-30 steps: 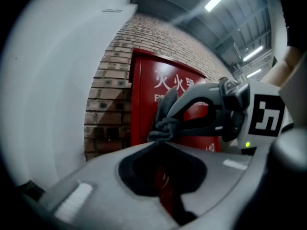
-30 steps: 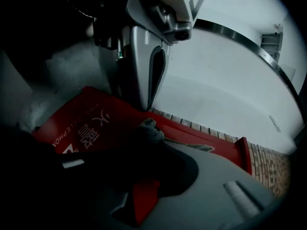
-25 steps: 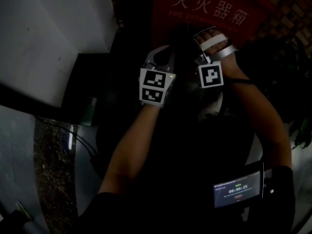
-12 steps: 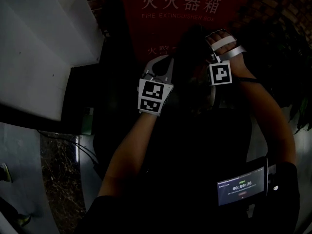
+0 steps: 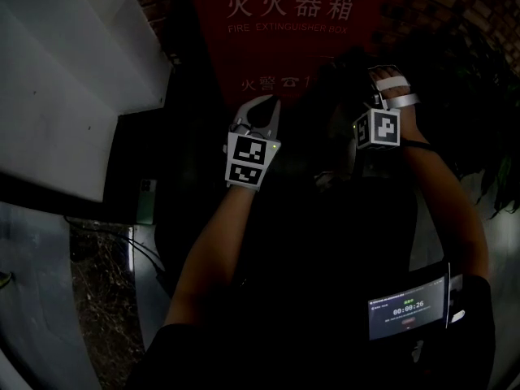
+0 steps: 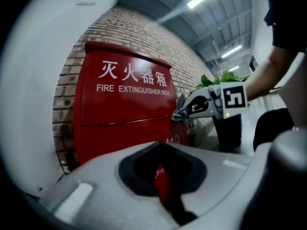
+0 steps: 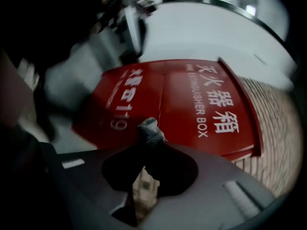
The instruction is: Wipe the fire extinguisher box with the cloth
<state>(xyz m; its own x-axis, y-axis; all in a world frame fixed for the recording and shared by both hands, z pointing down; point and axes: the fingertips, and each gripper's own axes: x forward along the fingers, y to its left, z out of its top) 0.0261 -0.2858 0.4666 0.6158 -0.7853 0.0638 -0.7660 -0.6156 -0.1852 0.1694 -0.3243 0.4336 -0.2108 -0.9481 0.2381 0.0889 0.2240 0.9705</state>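
The red fire extinguisher box (image 5: 284, 39) stands against a brick wall, with white lettering on its front (image 6: 124, 114) (image 7: 192, 104). My right gripper (image 5: 380, 88) (image 7: 148, 138) is shut on a grey cloth (image 7: 151, 129), whose tip sticks out past the jaws close to the box face. In the left gripper view, the right gripper (image 6: 184, 111) holds the bunched cloth (image 6: 179, 114) at the box's right edge. My left gripper (image 5: 262, 108) (image 6: 161, 145) hangs in front of the box's lower middle, jaws together with nothing between them.
A white wall or pillar (image 5: 65, 80) rises at the left, with a dark unit (image 5: 138, 161) below it. A potted plant (image 6: 225, 123) stands right of the box. The brick wall (image 6: 144, 32) runs behind. A timer screen (image 5: 406, 309) sits on the person's right forearm.
The right gripper with the cloth has moved to the right, away from the left gripper. The head view has shifted, so more of the box lettering shows. The left gripper has barely moved.
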